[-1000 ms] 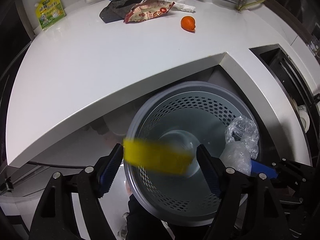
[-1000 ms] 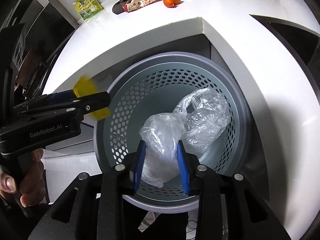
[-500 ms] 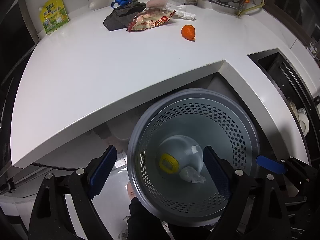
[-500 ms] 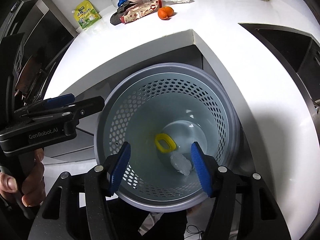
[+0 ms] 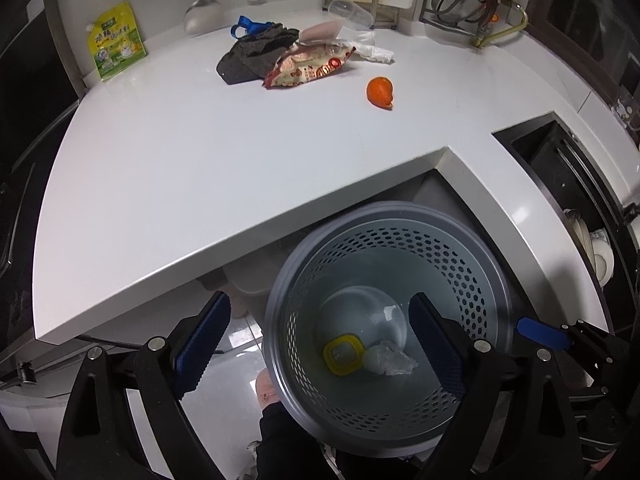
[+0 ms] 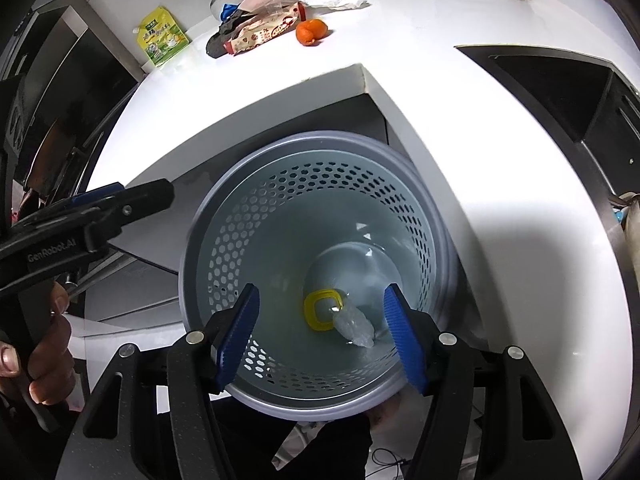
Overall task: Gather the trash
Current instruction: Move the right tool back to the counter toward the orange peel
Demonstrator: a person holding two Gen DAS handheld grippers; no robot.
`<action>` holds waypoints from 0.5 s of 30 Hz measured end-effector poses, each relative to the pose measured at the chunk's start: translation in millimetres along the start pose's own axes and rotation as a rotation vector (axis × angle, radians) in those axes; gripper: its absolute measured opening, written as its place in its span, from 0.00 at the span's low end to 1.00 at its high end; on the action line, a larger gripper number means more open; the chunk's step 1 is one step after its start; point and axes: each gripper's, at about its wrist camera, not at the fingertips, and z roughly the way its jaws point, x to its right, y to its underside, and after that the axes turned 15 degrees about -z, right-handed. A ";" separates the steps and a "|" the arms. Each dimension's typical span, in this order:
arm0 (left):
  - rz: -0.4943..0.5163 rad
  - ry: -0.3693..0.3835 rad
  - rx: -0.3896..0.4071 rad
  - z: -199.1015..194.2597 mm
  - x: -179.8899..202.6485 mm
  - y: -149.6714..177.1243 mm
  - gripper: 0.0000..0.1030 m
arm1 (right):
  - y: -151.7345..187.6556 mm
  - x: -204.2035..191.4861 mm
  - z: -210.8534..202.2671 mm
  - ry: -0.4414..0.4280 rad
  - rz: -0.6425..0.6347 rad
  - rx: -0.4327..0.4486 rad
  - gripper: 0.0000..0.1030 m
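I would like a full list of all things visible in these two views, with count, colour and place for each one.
waste basket: 1, grey-blue with holes, below the counter's edge
yellow ring: 1, yellow, on the basket's bottom
crumpled plastic: 1, clear, on the basket's bottom beside the ring
counter: 1, white
snack bag: 1, red and cream, at the counter's far side
dark cloth: 1, grey-black, beside the snack bag
orange: 1, orange, on the counter near the snack bag
green pouch: 1, yellow-green, at the counter's far left
left gripper: 1, black with blue pads, above the basket, jaws opening, nothing between them
right gripper: 1, black with blue pads, above the basket, jaws opening, nothing between them
hand: 1, on the left gripper's handle
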 end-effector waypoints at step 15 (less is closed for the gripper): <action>-0.023 -0.018 0.102 -29.3 -19.1 -28.5 0.90 | -37.1 2.4 -19.1 0.064 -0.014 0.086 0.71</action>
